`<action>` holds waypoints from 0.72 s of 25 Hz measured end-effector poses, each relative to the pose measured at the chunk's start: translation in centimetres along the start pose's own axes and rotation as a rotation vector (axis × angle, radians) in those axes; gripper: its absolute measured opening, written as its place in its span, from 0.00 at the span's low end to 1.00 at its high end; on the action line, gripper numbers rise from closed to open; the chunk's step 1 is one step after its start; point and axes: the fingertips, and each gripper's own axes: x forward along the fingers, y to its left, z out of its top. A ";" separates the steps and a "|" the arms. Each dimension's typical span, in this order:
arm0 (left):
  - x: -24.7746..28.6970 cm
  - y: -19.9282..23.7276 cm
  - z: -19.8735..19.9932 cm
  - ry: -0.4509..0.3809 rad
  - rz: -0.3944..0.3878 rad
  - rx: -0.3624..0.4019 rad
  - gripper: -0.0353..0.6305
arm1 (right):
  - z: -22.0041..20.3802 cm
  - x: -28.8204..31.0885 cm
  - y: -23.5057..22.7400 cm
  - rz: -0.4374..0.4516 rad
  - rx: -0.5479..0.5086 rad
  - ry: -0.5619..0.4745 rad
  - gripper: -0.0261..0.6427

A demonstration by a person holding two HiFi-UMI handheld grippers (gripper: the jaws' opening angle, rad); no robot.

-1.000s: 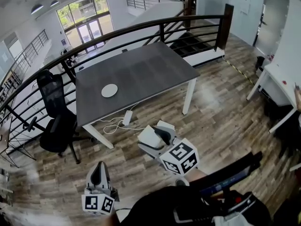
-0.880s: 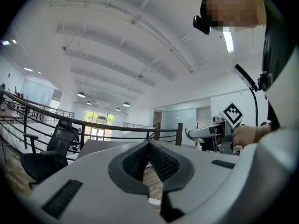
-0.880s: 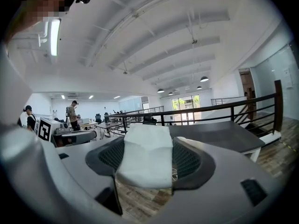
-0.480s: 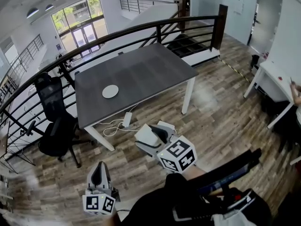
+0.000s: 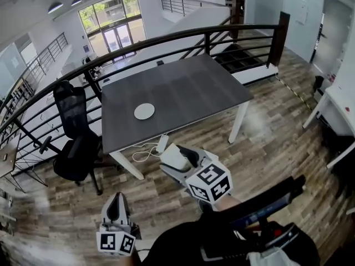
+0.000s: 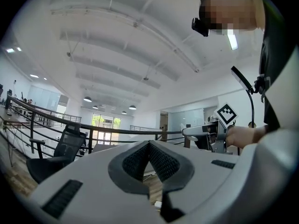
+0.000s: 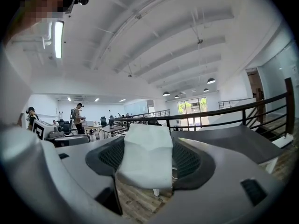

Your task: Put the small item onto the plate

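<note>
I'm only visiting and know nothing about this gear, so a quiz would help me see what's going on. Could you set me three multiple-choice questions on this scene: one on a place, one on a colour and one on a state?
1. Where is the plate?
A. On the dark table
B. On the wooden floor
C. On the office chair

2. What colour is the small item in the right claw?
A. Red
B. White
C. Black

3. How does the left claw stand?
A. Closed, with nothing in it
B. Clamped on the plate
C. Wide open around a cable

Answers:
1. A, as the head view shows the plate lying on the tabletop, near its left part.
2. B, as the right gripper view shows a white piece filling the gap between the jaws.
3. A, as the left gripper view shows the jaws meeting at their tips with nothing between them.
</note>
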 end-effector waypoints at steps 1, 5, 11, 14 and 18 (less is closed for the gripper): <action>0.7 0.1 0.1 0.000 0.010 0.002 0.06 | 0.3 0.6 -0.7 0.009 0.003 -0.003 0.53; 3.5 0.8 1.2 -0.007 0.051 0.016 0.06 | 1.6 3.5 -3.0 0.056 0.000 -0.009 0.53; 6.9 1.1 2.4 -0.013 0.100 0.028 0.06 | 2.8 6.9 -6.0 0.121 -0.006 -0.007 0.53; 7.9 1.1 2.5 -0.006 0.126 0.027 0.06 | 2.9 8.1 -6.8 0.157 0.002 0.002 0.53; 8.6 1.0 3.0 -0.011 0.153 0.028 0.06 | 3.3 9.4 -7.1 0.198 0.007 0.002 0.53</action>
